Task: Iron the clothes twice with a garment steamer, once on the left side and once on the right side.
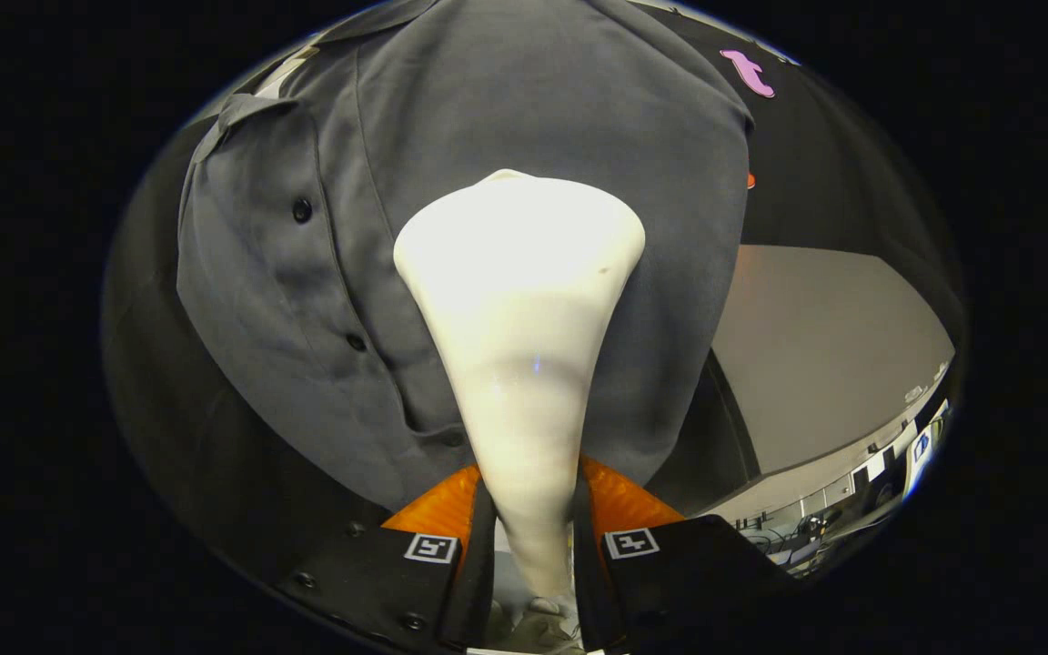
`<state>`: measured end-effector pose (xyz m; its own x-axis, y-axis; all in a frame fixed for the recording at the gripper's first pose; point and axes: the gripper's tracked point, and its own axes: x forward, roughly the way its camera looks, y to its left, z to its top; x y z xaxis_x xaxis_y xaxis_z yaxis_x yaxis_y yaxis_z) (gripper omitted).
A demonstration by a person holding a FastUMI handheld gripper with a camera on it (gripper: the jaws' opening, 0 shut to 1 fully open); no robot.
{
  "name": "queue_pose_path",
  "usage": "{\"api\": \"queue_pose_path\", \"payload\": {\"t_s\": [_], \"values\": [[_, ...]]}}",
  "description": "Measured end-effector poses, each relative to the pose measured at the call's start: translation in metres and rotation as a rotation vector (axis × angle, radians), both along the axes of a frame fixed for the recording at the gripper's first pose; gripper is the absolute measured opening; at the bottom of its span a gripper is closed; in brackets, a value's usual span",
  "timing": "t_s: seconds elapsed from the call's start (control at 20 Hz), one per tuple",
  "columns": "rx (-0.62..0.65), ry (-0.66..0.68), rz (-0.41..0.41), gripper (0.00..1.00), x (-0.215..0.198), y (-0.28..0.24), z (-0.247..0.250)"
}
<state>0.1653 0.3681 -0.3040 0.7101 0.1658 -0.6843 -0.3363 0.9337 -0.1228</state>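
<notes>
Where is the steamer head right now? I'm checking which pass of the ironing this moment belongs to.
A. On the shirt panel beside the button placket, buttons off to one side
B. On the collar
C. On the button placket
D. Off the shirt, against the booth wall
A. The gripper is shut on the white steamer, whose wide head lies over the grey shirt panel, apart from the buttons.

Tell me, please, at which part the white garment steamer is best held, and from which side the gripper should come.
Probably the narrow handle of the garment steamer, from its two sides. It tapers toward the gripper, whose fingers already press it there, while the wide head stays free against the grey shirt.
</notes>
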Motion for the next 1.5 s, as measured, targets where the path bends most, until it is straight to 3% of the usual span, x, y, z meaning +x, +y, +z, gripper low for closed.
{"api": "queue_pose_path", "payload": {"t_s": [0.35,1.5], "values": [[-0.02,0.081,-0.03,0.45,0.0,-0.018,-0.05],[-0.089,0.217,-0.127,0.45,-0.037,-0.059,-0.126]]}}
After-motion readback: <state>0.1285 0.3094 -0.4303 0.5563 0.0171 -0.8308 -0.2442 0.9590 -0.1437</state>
